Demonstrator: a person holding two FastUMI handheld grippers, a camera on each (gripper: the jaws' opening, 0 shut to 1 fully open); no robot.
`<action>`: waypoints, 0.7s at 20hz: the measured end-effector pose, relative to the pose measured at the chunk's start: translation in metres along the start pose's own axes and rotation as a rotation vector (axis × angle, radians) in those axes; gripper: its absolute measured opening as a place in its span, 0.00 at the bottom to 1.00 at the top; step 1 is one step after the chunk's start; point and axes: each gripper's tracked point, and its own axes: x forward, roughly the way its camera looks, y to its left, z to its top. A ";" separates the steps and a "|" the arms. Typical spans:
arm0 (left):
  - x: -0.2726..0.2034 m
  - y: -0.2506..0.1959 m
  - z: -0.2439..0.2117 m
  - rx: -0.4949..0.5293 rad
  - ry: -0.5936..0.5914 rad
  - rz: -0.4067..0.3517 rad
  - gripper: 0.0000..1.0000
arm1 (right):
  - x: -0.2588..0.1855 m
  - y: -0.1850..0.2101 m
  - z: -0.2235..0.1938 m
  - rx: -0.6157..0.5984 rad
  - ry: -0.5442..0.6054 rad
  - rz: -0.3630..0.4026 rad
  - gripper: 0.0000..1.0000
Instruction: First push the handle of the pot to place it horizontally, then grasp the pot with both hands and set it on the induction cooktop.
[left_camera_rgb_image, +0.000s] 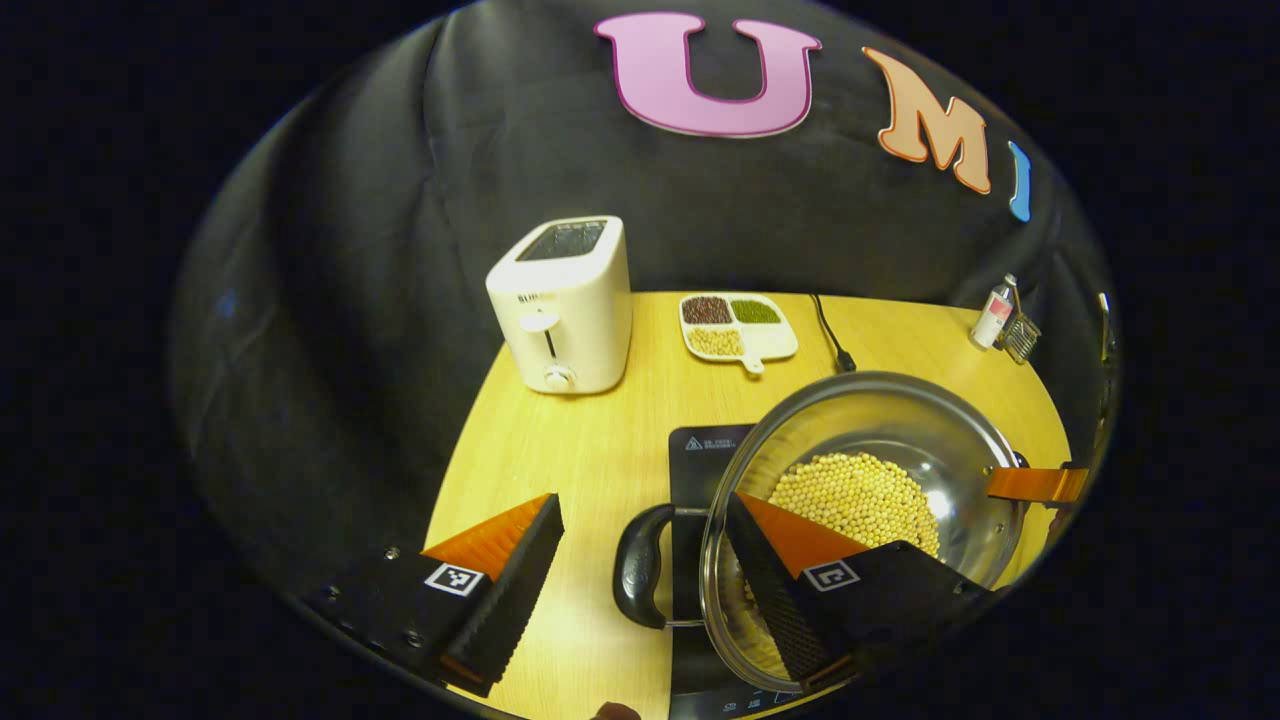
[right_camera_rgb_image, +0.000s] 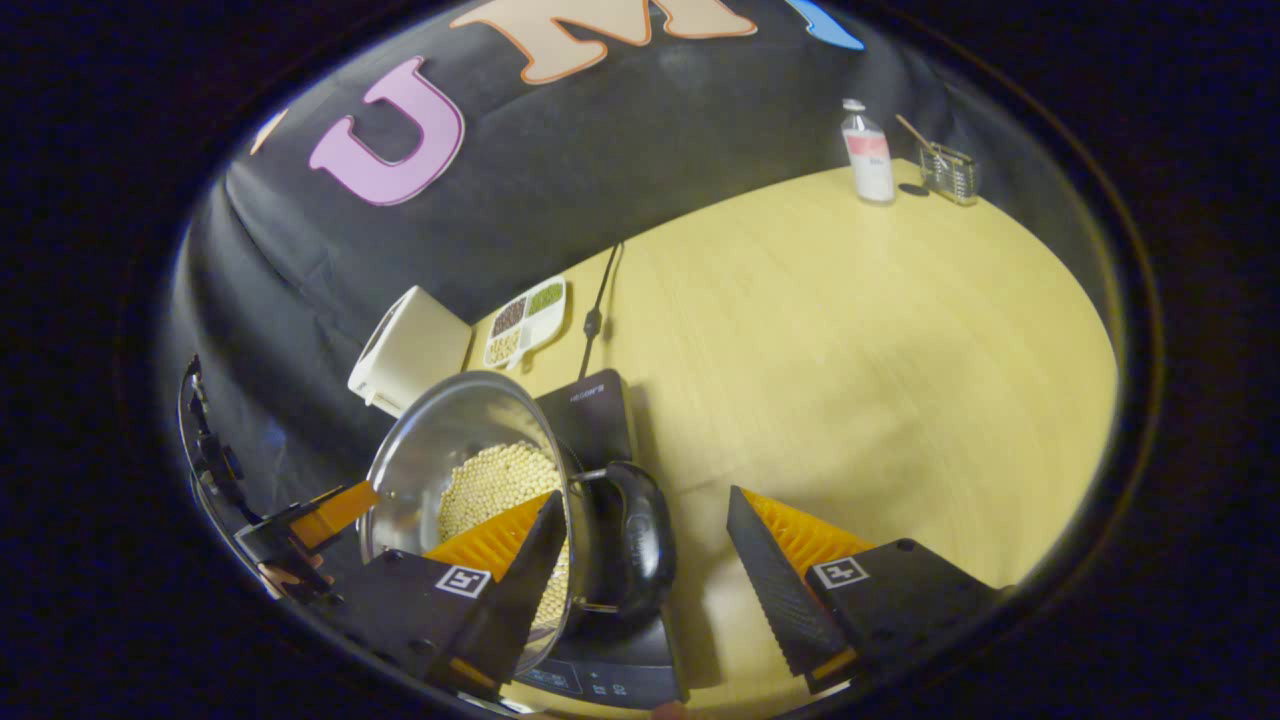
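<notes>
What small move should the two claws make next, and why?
Probably draw both claws back from the pot. It seems to sit already on the cooktop, and the left claw and right claw both stand open around its black handles, gripping nothing.

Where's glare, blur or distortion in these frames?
Left gripper view: specular glare on the pot's inner wall, table edge bowed by fisheye. Right gripper view: table strongly curved, soft blur toward its right side, bottle still fairly sharp.
</notes>
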 end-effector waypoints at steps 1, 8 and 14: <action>-0.006 0.002 0.005 0.010 -0.022 0.014 1.00 | -0.007 0.000 0.004 -0.001 -0.016 0.005 0.92; -0.059 -0.017 0.018 -0.027 -0.111 0.028 1.00 | -0.068 0.001 0.025 -0.037 -0.124 0.078 1.00; -0.126 -0.055 0.023 -0.045 -0.163 0.046 0.99 | -0.131 -0.007 0.046 -0.147 -0.216 0.140 0.91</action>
